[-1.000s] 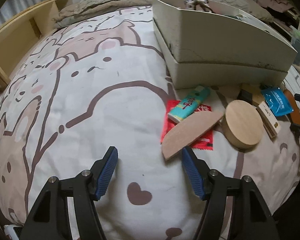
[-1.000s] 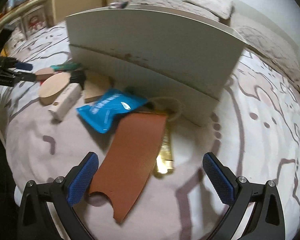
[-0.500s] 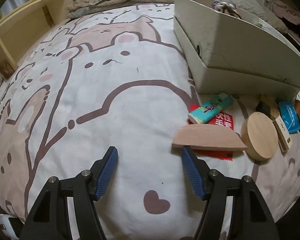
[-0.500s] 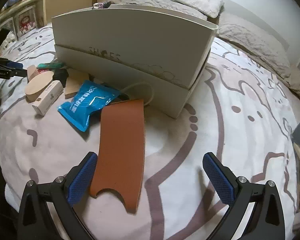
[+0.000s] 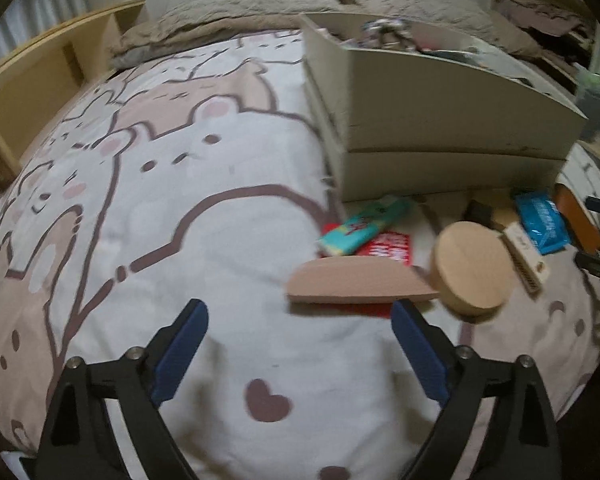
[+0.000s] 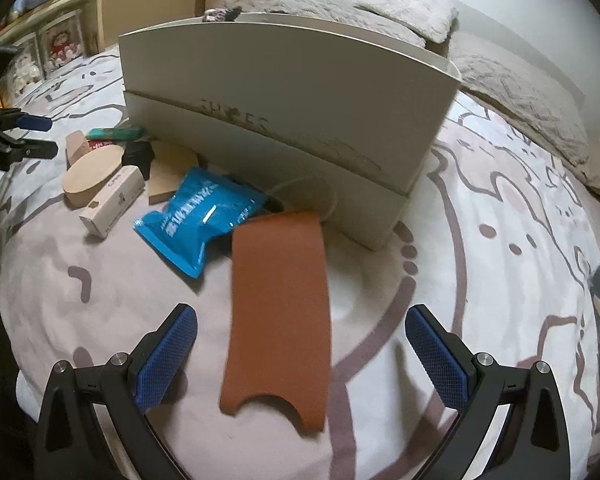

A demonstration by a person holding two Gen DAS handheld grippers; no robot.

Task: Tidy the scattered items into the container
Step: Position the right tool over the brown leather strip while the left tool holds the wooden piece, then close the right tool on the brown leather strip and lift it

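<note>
While the left view is smeared with blur, I can't read the contents of the cream box (image 5: 452, 120) on the bed (image 5: 160, 200); only a tangle shows above its rim. My left claw (image 5: 298, 344) is spread wide, empty, its right finger just beside a half-round wooden piece (image 5: 360, 286). My right claw (image 6: 300, 352) is also spread and empty, straddling a brown leather sleeve (image 6: 278, 312) lying near the blue packet (image 6: 196, 216) by the box.
</note>
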